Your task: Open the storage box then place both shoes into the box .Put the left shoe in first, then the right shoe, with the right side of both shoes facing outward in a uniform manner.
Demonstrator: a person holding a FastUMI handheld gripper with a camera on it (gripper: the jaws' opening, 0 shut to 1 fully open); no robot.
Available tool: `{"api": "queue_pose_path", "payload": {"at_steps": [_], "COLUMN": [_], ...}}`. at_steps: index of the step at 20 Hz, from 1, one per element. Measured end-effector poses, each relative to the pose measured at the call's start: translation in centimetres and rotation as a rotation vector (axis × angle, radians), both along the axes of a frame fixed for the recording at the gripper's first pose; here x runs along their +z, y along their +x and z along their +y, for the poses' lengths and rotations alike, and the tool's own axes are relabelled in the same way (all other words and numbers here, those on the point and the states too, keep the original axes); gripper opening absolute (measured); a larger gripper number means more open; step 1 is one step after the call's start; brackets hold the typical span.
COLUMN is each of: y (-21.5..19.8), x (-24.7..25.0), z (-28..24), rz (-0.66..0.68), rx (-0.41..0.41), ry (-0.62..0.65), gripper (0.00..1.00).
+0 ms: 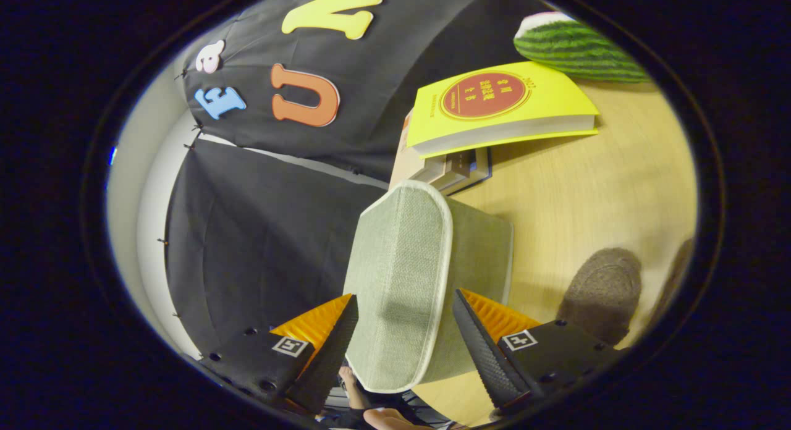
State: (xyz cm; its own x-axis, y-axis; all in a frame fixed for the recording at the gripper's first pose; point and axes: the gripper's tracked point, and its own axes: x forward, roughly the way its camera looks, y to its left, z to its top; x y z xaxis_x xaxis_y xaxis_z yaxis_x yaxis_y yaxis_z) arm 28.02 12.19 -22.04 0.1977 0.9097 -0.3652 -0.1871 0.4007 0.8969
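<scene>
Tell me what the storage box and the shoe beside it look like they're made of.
The storage box, between the open claw fingers, looks like grey-green woven fabric with pale piping: a coarse linen-like weave shows. The shoe beyond the right finger looks like brown fuzzy fleece or felt, matte and nubby; the exact fibre is unclear.

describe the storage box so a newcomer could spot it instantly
On the wooden table, nearer than the stack of books, stands the box. It sits between the open tongs, neither finger touching. Grey-green woven fabric with pale piping sets it apart from the brown fuzzy shoe beside it.
</scene>
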Motion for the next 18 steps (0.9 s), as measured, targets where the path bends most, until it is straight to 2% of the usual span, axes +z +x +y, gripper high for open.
{"api": "queue_pose_path", "payload": {"at_steps": [1, 4, 6, 7, 12, 14, 15, 18], "y": [0.0, 0.9, 0.8, 0.9, 1.0, 1.0, 1.2, 0.6], "x": [-0.3, -1.8, -1.9, -1.8, -1.7, -1.4, -1.4, -0.9], "z": [0.4, 0.9, 1.1, 1.0, 0.0, -0.5, -0.7, -1.0], "rz": [0.006, 0.043, 0.067, 0.068, 0.057, 0.024, 0.015, 0.009], "rx": [0.019, 0.006, 0.004, -0.002, -0.032, -0.036, -0.044, -0.046], "ry": [0.003, -0.006, 0.017, 0.023, -0.017, -0.059, -0.078, -0.122], "gripper": [0.98, 0.97, 0.88, 0.78, 0.65, 0.57, 0.45, 0.36]}}
